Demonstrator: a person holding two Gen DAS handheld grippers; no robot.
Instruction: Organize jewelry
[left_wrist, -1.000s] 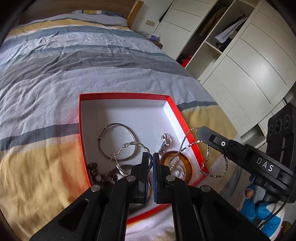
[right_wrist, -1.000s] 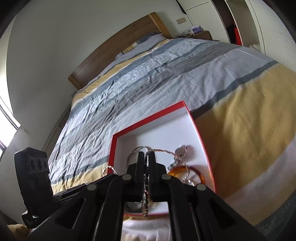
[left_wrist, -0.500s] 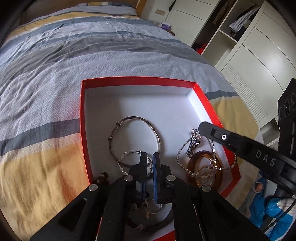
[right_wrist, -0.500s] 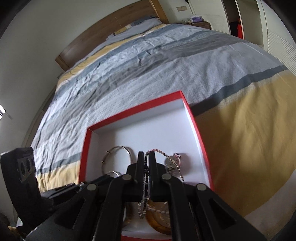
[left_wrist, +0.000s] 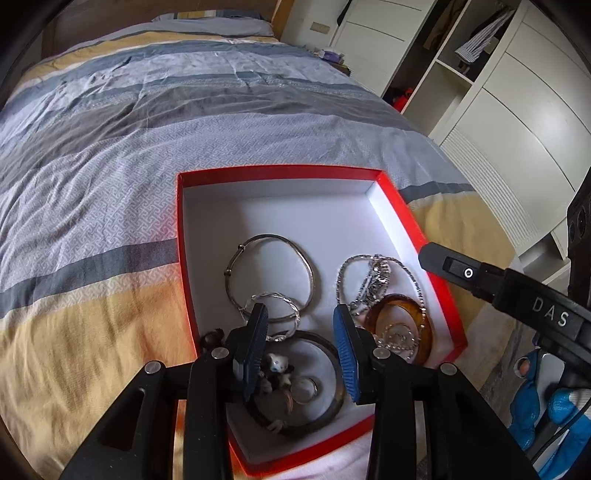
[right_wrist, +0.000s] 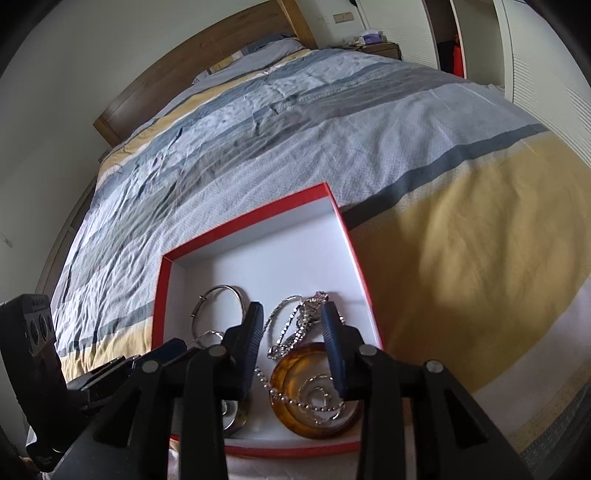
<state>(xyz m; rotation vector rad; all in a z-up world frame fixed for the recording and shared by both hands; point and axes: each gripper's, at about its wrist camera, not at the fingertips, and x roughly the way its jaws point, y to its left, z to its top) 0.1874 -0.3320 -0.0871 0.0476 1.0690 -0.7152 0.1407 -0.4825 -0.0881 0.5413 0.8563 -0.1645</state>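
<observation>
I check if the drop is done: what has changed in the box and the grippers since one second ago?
Both let go. The left hand-held gripper released the twisted bangle, the right hand-held gripper the chain; both jaws are opening, nothing pinched. Both pieces now lie in the red box. The amber bangle stayed.

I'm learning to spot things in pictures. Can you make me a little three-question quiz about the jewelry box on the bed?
1. True or false: the red box lies on a striped bedspread.
2. What colour is the thick round bangle under the silver chain? A amber, B green, C black.
3. Fill in: between the pads of the left gripper there is ____.

Key: 1 true. 2 A. 3 nothing; both it and the right gripper are opening, jewelry lying below.
</observation>
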